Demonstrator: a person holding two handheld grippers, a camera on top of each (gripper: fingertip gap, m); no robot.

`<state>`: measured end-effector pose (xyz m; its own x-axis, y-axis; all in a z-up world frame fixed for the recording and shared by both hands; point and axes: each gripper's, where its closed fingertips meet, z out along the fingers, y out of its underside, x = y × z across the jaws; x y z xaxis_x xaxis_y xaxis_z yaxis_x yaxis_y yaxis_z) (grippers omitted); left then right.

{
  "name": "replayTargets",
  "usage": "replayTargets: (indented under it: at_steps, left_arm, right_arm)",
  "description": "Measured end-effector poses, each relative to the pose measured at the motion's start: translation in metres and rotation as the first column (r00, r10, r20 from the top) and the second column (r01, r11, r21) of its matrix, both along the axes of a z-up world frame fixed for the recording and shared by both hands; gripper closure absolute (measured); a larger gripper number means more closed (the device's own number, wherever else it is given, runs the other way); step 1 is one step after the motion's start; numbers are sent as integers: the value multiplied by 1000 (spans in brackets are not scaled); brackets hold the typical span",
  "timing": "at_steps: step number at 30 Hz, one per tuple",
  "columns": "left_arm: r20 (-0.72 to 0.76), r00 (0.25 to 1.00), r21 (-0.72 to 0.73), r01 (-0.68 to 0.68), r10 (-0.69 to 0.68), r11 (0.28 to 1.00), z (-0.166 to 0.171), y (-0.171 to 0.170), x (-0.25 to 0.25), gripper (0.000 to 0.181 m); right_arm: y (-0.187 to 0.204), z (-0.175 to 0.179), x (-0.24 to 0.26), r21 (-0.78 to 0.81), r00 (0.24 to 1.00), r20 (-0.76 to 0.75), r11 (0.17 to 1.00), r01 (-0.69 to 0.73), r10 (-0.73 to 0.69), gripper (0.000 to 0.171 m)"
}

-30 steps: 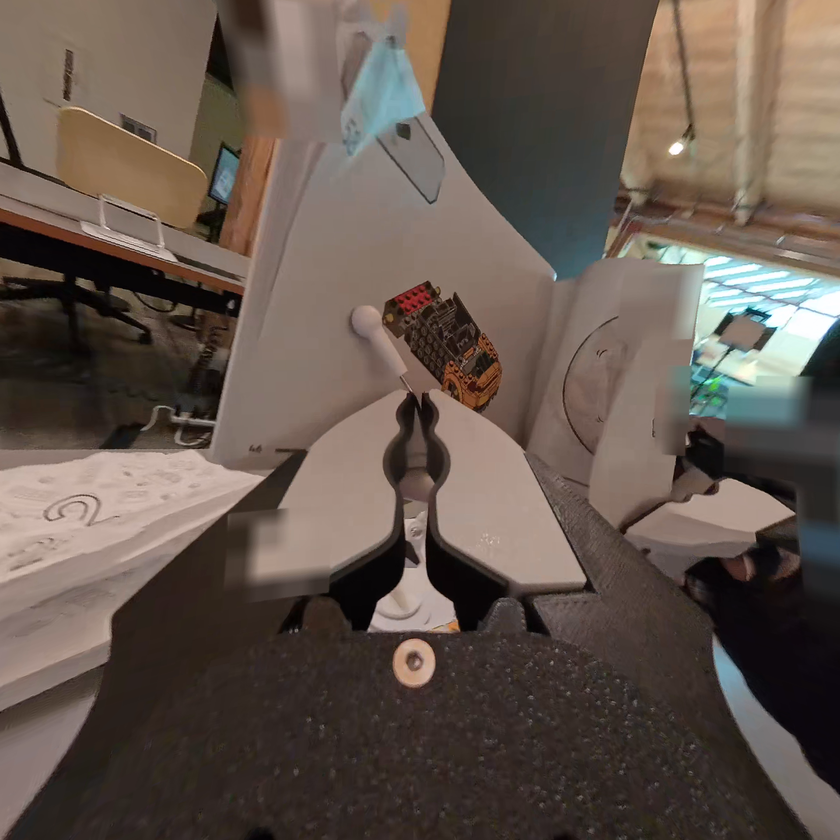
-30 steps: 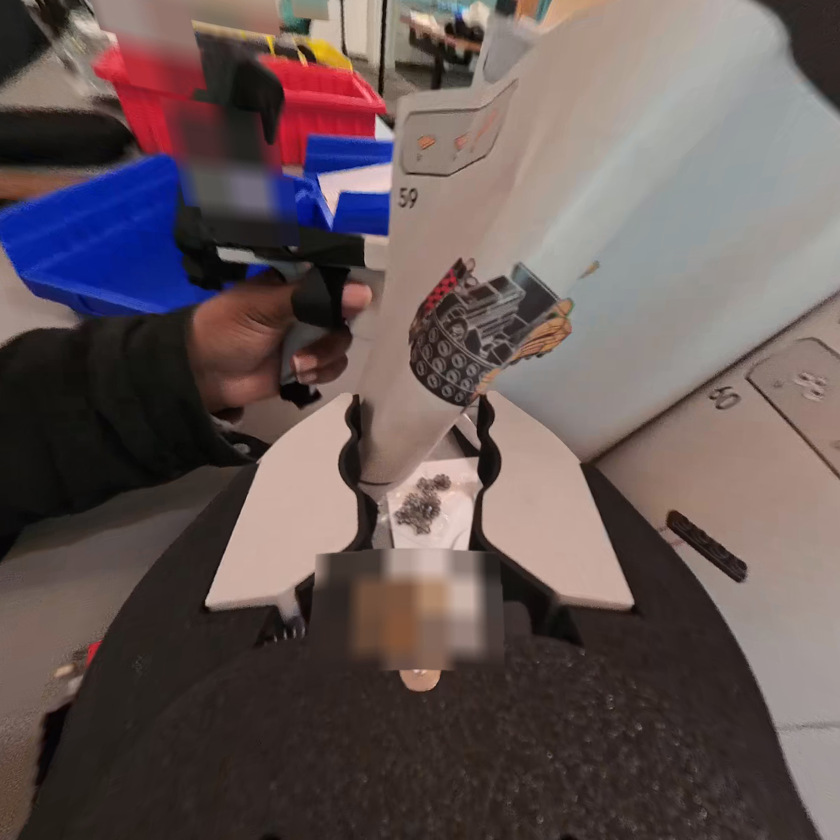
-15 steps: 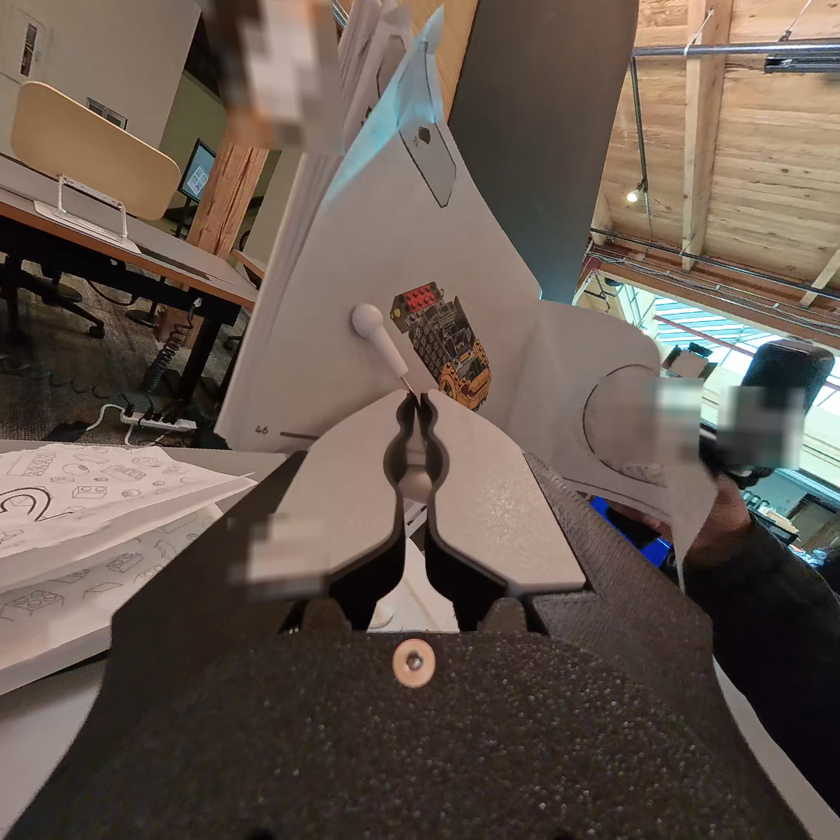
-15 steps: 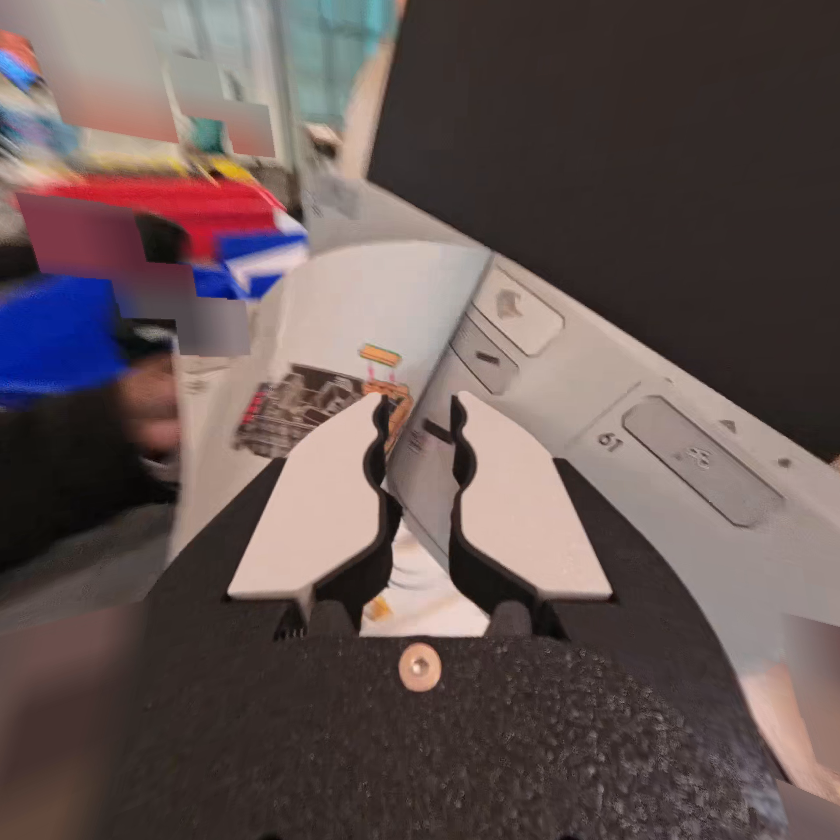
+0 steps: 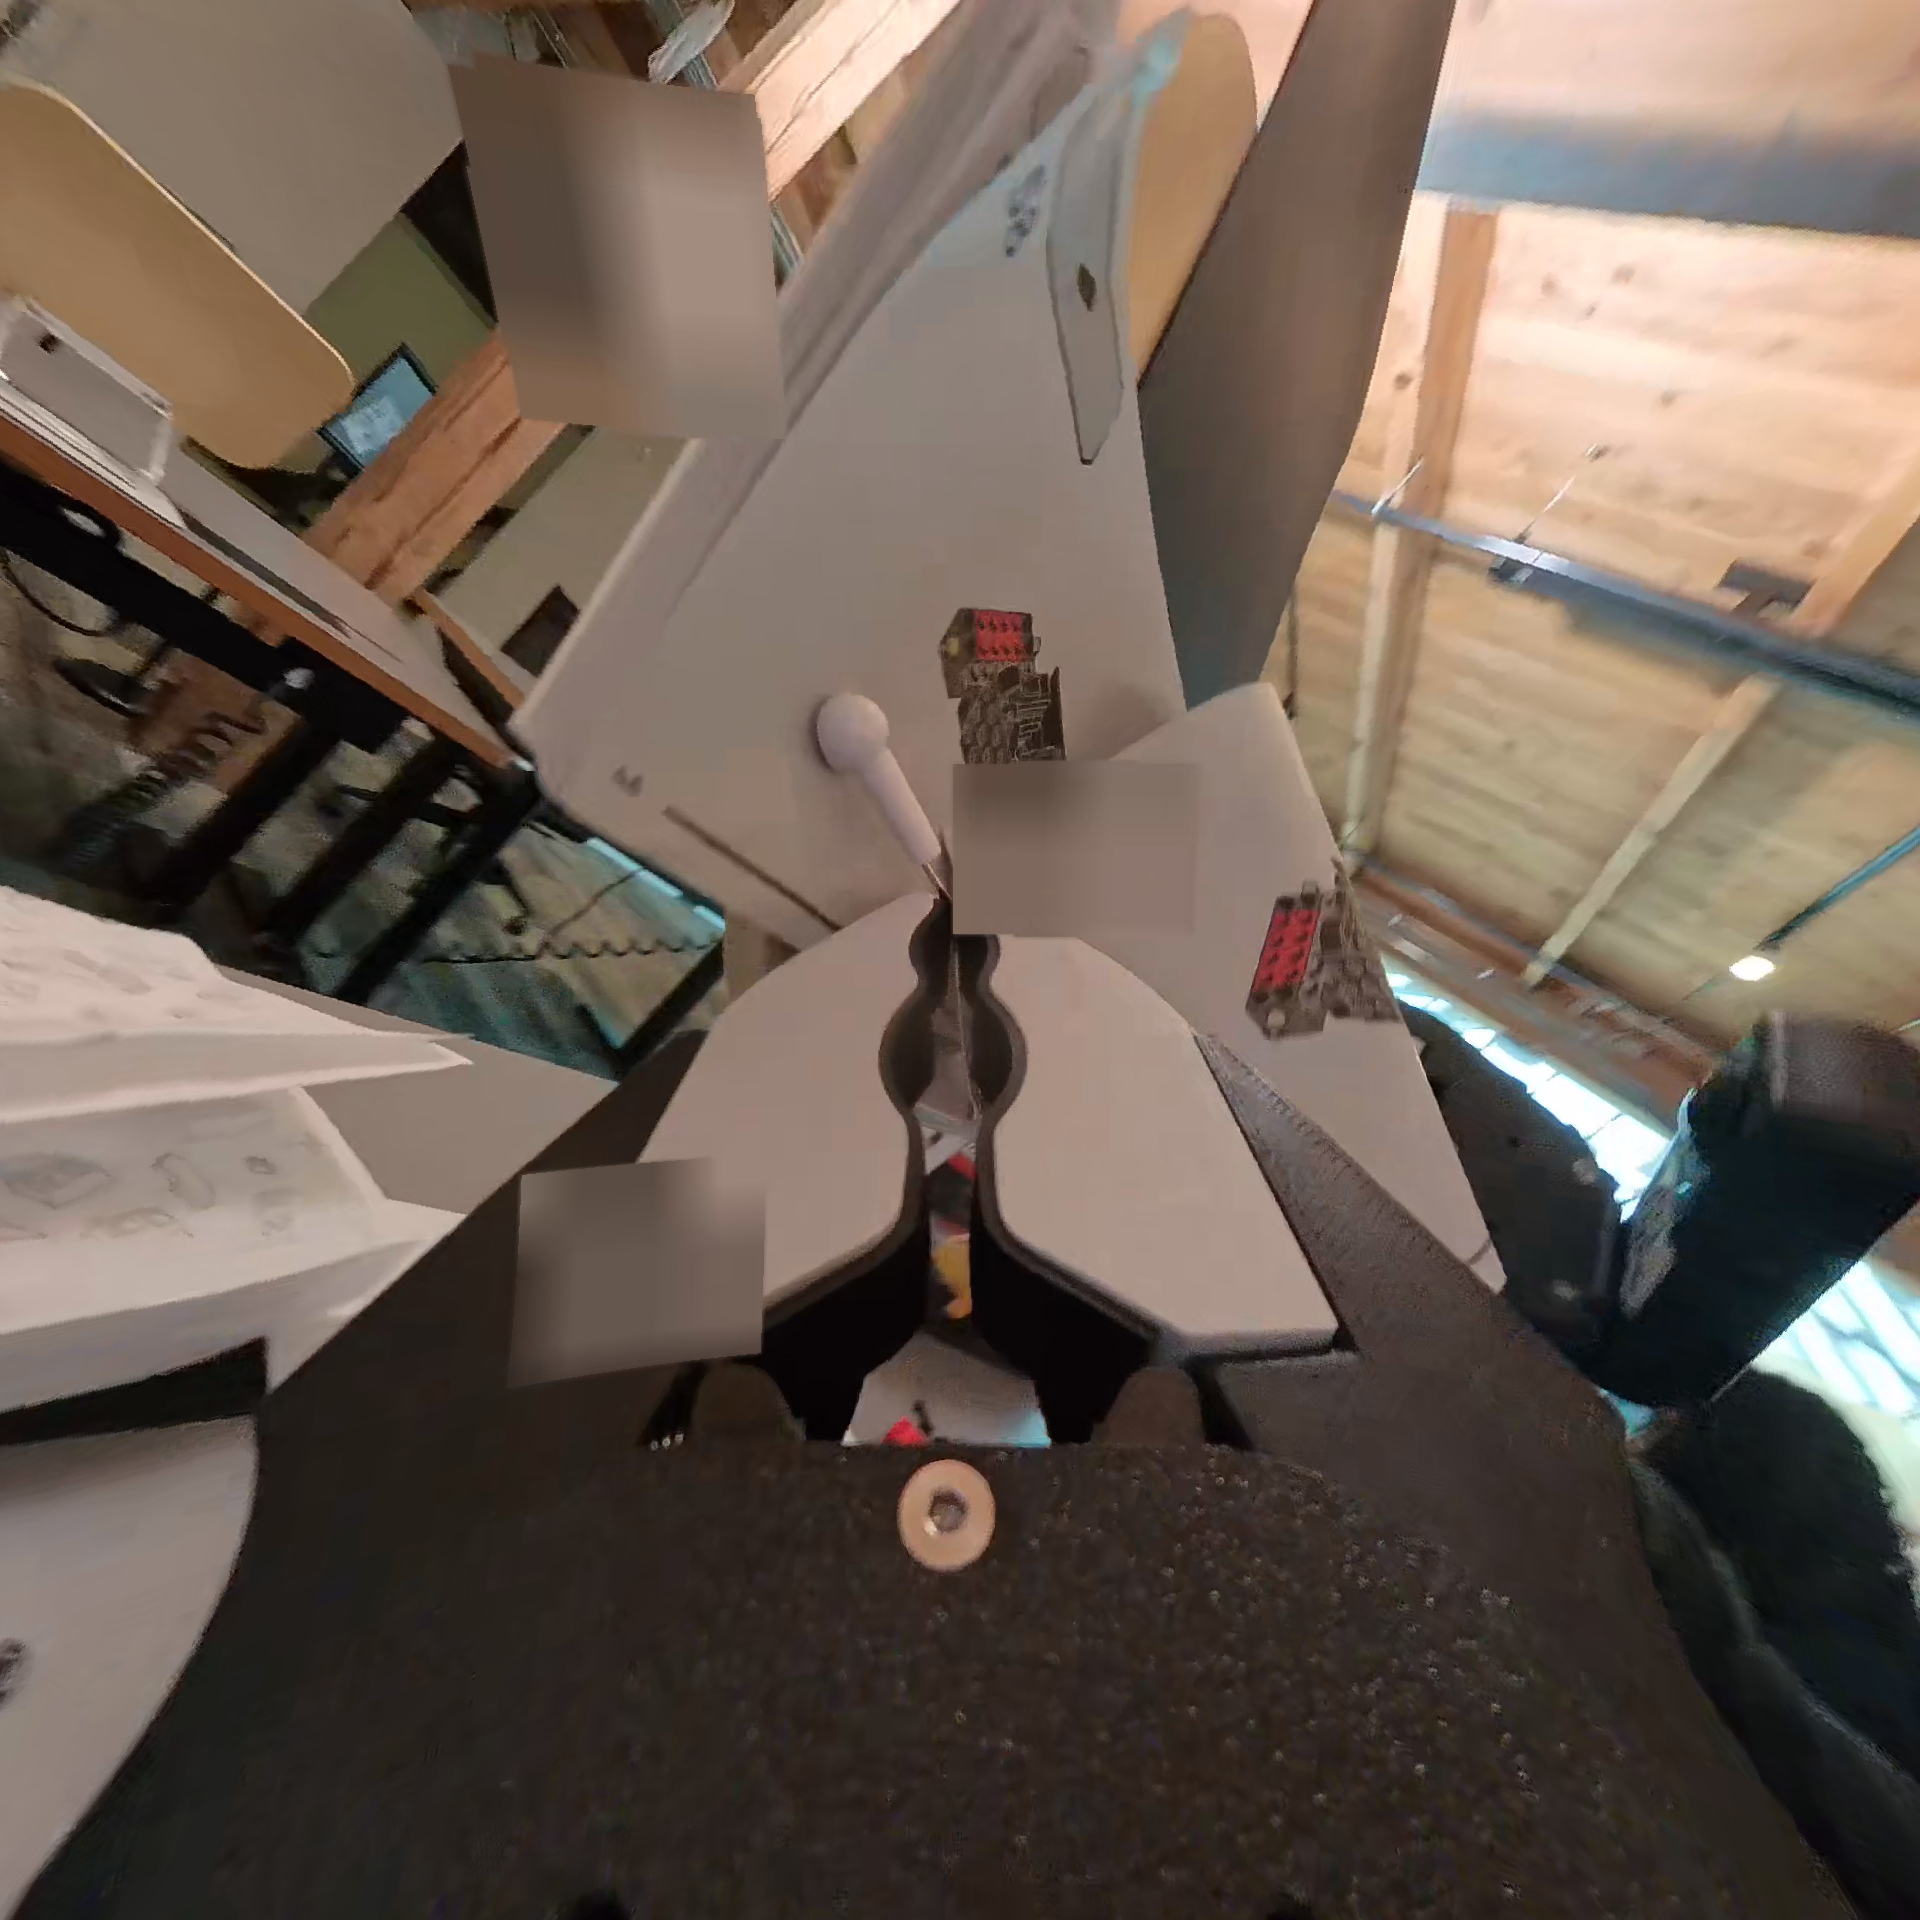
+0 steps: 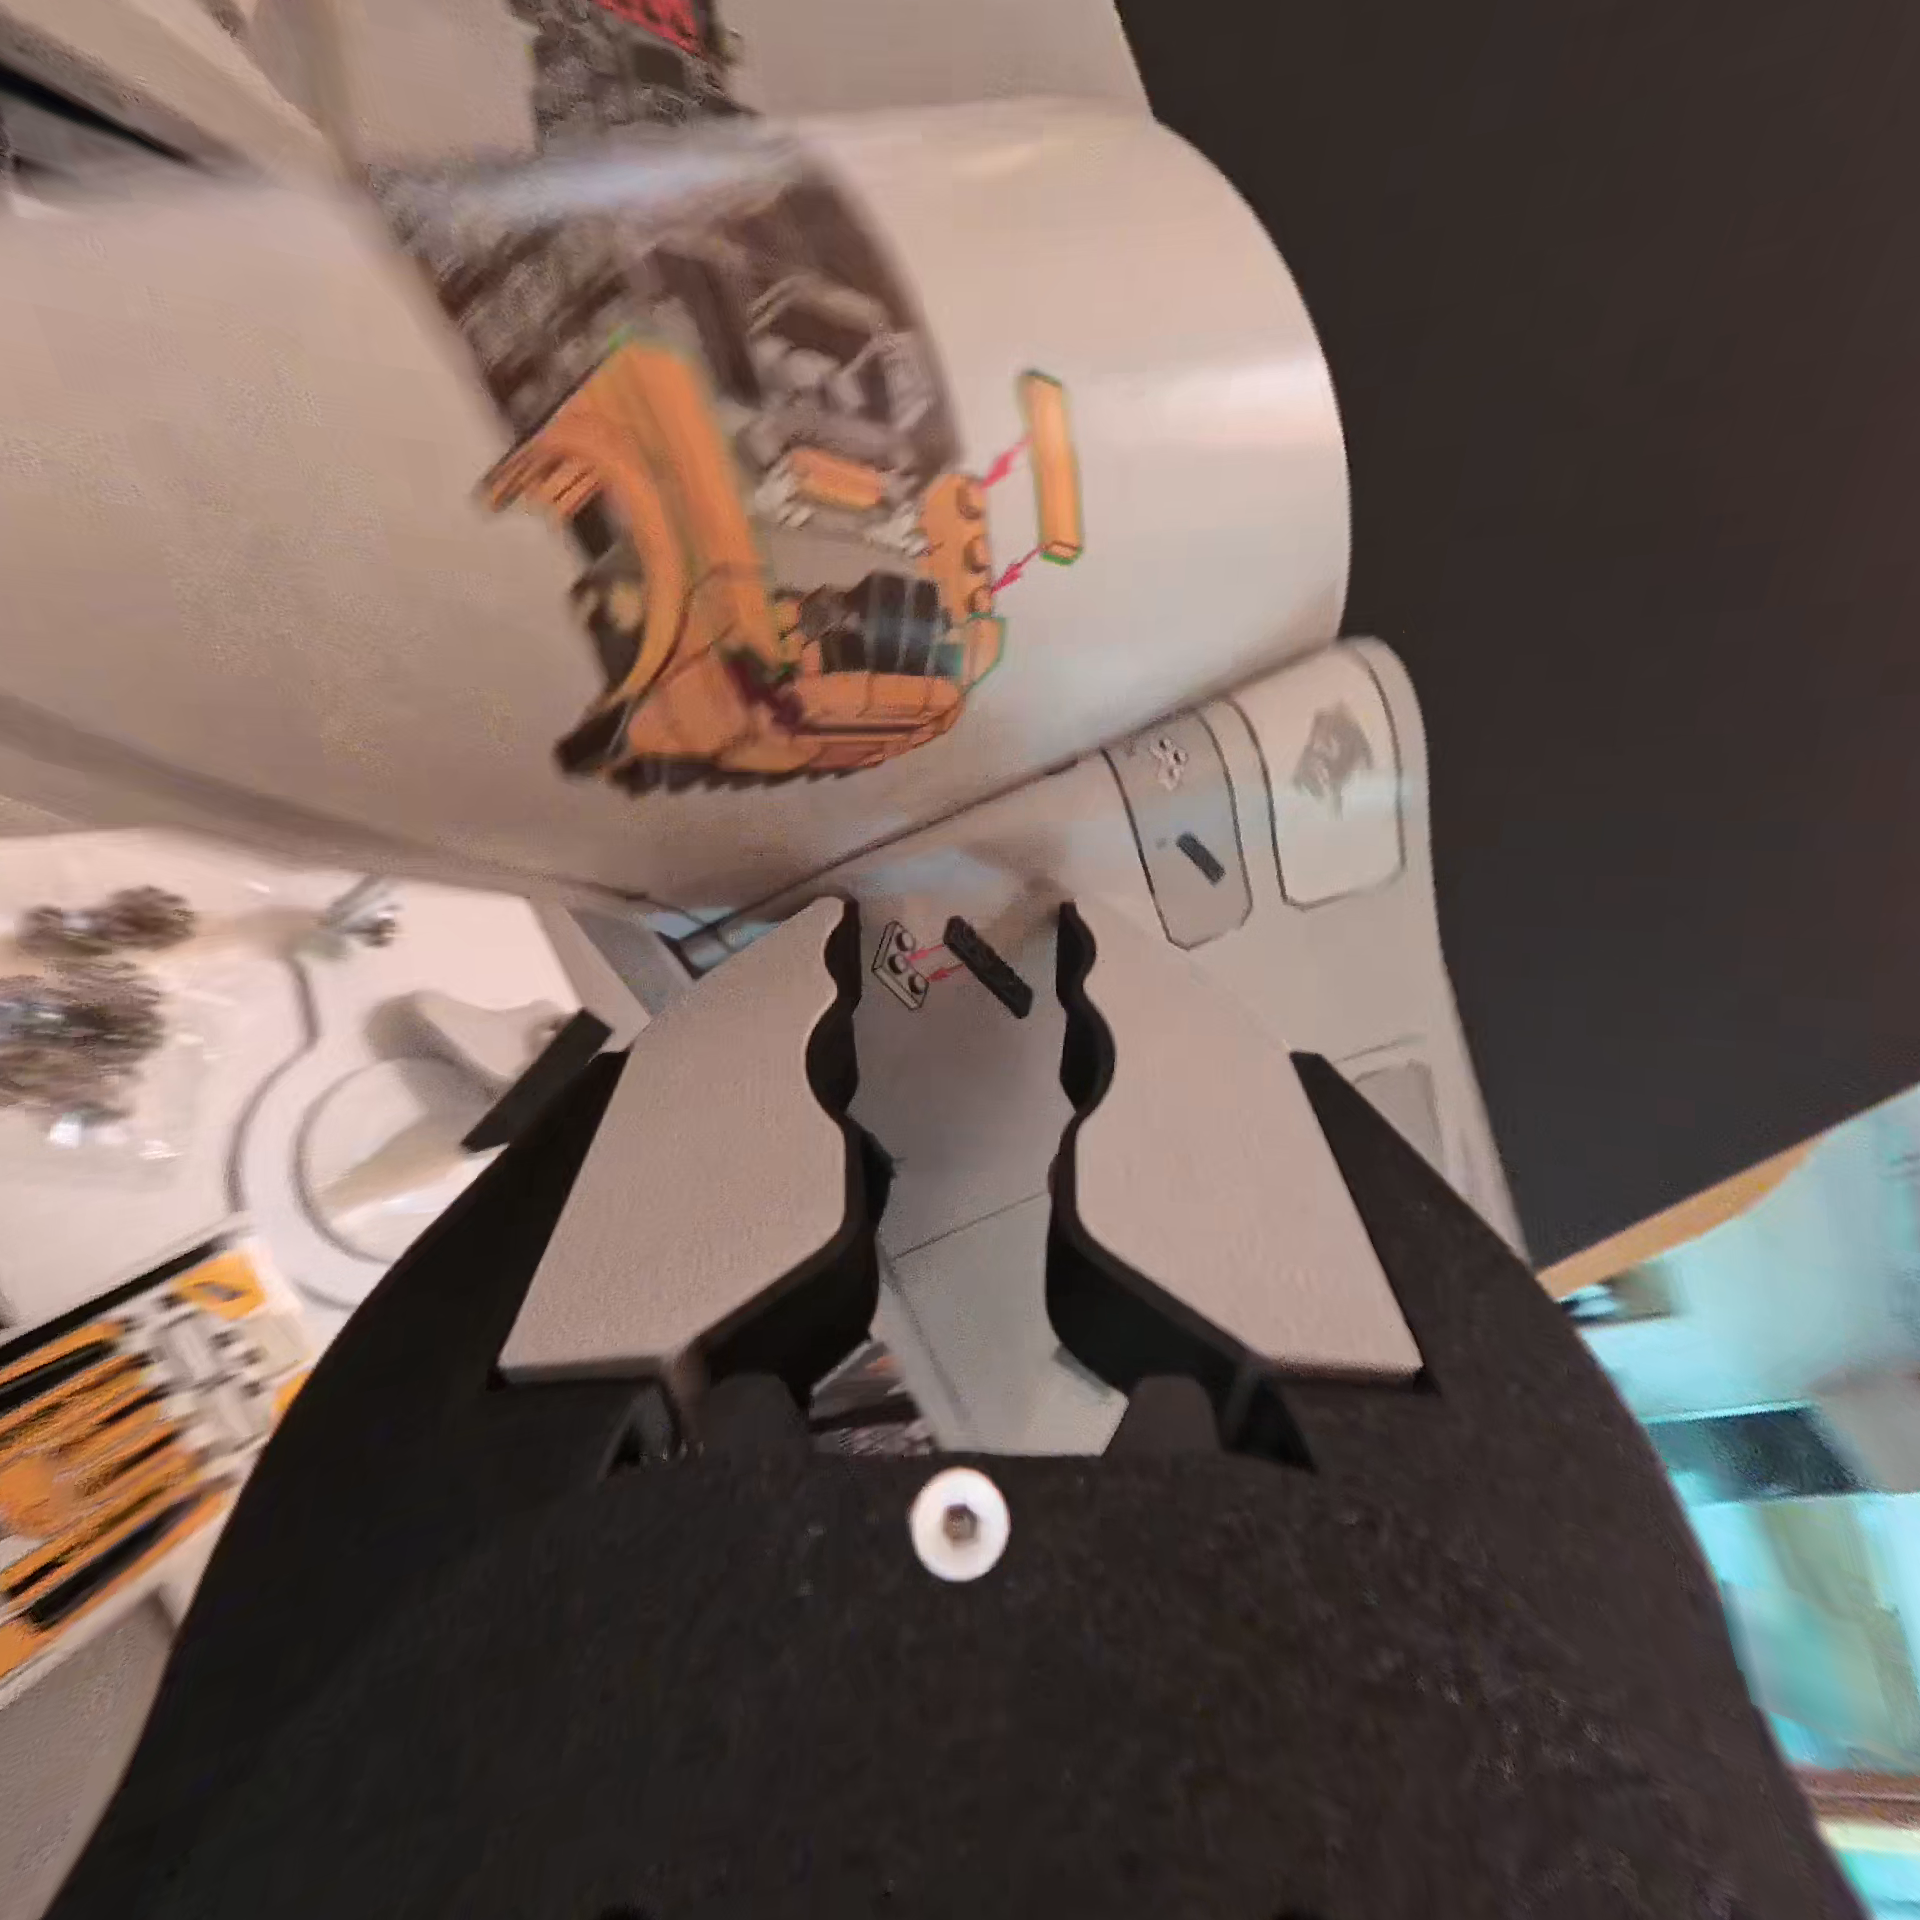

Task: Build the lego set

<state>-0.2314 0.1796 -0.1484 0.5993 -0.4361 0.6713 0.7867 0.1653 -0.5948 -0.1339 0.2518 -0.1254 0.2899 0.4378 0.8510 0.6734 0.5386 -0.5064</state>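
**Flipping onward through the instruction booklet**

Filling both views, the booklet (image 6: 1039, 312) has curled further over since a second ago, exposing later steps. Left gripper (image 5: 951, 935) stays clamped on a page; right gripper (image 6: 956, 935) hangs open at centre frame, pages between its fingers (image 6: 717, 1164), so building seems paused.

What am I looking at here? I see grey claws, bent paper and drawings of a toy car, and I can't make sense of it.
These are no robot arms: a person holds a two-finger claw in each hand, each with a camera looking along its fingers. One picture is from the left claw, shut on a page of the instruction booklet, held upright. The white pin-like thing lying against that page I cannot identify. The other picture is from the right claw, open, with curling booklet pages right in front of it. Beyond, on the white table, lies a clear bag of small dark parts. No bricks are held.
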Motion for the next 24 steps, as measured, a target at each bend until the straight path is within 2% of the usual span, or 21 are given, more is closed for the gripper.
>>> replayTargets:
  at_steps: [2,5,9,16,19,21,24]
  left_arm:
    - [79,996,35,40,-43,999,-4,-2,-1,181]
    - [164,981,85,90,-103,992,-9,-5,-2,181]
    - [203,970,100,114,-132,988,-14,-6,-2,181]
    - [228,962,114,125,-149,986,-15,-6,-2,181]
    - [222,964,114,124,-147,986,-15,-6,-2,180]
    - [222,964,110,121,-144,986,-16,-6,-2,181]
    - [239,960,101,125,-146,987,-19,-5,-3,180]
  right_arm:
    - [-3,0,-7,119,999,38,993,-25,21,140]
    - [-5,-1,-8,203,998,51,978,-44,34,143]
    - [4,-3,5,184,998,48,982,-41,32,140]
    - [11,0,32,141,990,39,980,-142,138,137]
    - [-5,4,31,106,977,16,972,-211,210,137]
    - [-22,0,20,106,960,80,955,-276,268,144]
    - [-35,-1,-1,154,946,148,939,-309,287,144]
